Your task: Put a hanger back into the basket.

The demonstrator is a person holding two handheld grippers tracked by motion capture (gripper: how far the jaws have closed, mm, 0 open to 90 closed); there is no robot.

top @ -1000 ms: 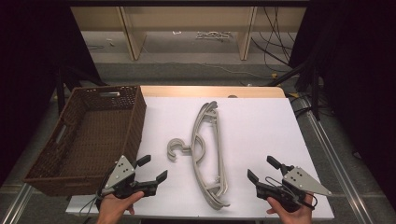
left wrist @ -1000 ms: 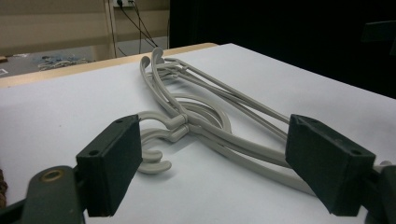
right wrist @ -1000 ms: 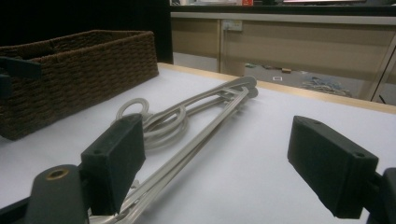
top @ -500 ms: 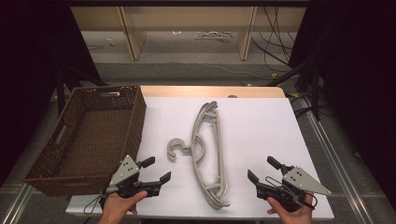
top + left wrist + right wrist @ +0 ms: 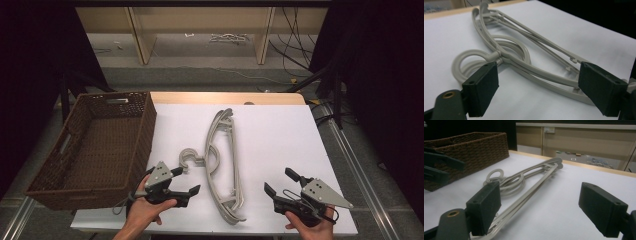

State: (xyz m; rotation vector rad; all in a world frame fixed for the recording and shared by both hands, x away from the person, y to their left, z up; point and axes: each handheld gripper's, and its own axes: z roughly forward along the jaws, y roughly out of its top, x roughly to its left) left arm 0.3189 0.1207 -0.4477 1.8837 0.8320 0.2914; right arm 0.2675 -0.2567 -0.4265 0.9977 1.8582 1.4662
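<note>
My left gripper (image 5: 186, 181): gaping wide, hovering just left of the hangers (image 5: 223, 165).
My right gripper (image 5: 281, 183): spreading wide, sitting right of the hangers.

I see bare white table (image 5: 280, 145) between the hangers (image 5: 222, 160) and my right gripper (image 5: 282, 185). On my left, the wicker basket (image 5: 95, 150) walls off the table edge, just beside my left gripper (image 5: 186, 181).
</note>
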